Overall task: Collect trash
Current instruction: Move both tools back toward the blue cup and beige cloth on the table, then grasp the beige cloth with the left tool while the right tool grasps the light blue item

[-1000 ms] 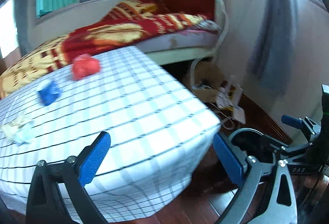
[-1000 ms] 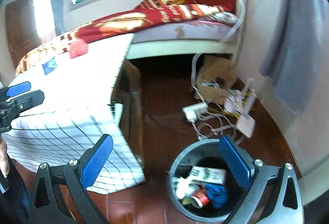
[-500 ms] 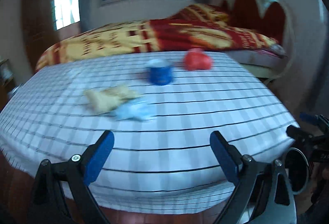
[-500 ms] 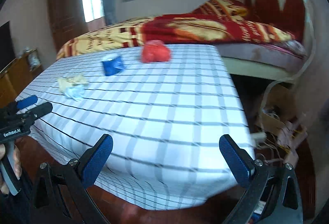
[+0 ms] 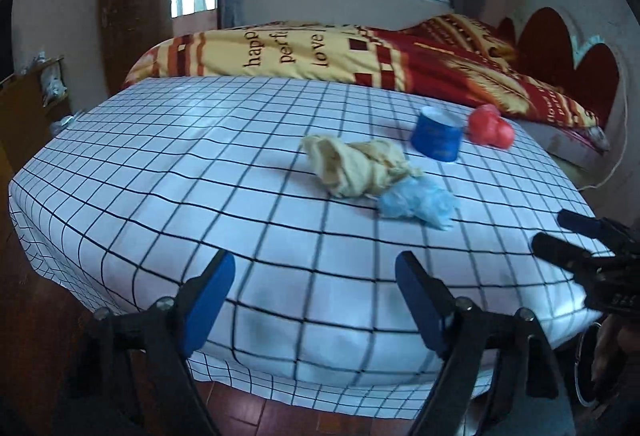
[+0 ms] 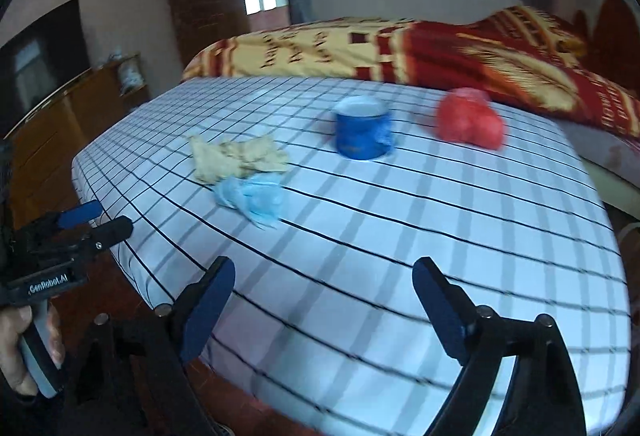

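Note:
On the checked tablecloth (image 5: 200, 176) lie a crumpled yellow wrapper (image 5: 356, 166), a crumpled light-blue tissue (image 5: 418, 201), a blue paper cup (image 5: 437, 134) and a red crumpled bag (image 5: 490, 126). They also show in the right wrist view: wrapper (image 6: 236, 158), tissue (image 6: 252, 200), cup (image 6: 362, 132), red bag (image 6: 468, 122). My left gripper (image 5: 316, 300) is open and empty at the table's near edge. My right gripper (image 6: 324, 304) is open and empty over the near edge. Each gripper also shows in the other's view, left (image 6: 96, 222), right (image 5: 560, 232).
A bed with a red and yellow blanket (image 5: 360, 52) stands right behind the table. A wooden cabinet (image 6: 60, 116) stands at the left. The rim of a bin (image 5: 582, 368) shows low on the right, beside the table. The floor is dark red wood.
Both grippers have swung left, away from the bin and floor, and now face the table top. The trash pieces appear closer and more central.

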Demonstrator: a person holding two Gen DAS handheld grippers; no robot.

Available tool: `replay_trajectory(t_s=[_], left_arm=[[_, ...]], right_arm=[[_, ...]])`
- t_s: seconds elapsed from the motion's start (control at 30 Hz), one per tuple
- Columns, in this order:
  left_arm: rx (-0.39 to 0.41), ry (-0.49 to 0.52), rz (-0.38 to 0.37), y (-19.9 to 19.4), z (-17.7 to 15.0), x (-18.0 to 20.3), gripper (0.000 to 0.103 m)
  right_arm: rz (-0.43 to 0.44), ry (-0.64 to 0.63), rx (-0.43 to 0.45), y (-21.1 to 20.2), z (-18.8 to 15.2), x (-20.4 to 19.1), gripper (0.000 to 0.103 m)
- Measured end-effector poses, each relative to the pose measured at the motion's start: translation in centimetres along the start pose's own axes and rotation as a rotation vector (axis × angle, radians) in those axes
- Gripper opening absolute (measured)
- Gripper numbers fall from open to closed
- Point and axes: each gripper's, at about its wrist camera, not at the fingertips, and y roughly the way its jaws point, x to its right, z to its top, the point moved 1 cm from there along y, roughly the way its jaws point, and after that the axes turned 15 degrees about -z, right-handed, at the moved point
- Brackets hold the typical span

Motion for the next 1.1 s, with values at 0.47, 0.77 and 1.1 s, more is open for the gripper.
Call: replay_trajectory(t_s=[0.47,0.77,1.1], left_arm=[[-0.026,-0.031,-0.030,2.8,1.6,-2.4,0.083],[-0.035,0.009,-0.074,5.4,3.0,-1.2,0.083],[-0.127,0.130,-0.100,10.7,5.9,0.0,0.083]], right_arm=[[0.094,-0.130,-0.118,9.0,4.2,-7.3,0.024],[-0.042,-0.041,-0.073,7.3,3.8,-1.6,0.011],[-0.101,0.064,-0.097,8.2,4.4,3.7,0.011]])
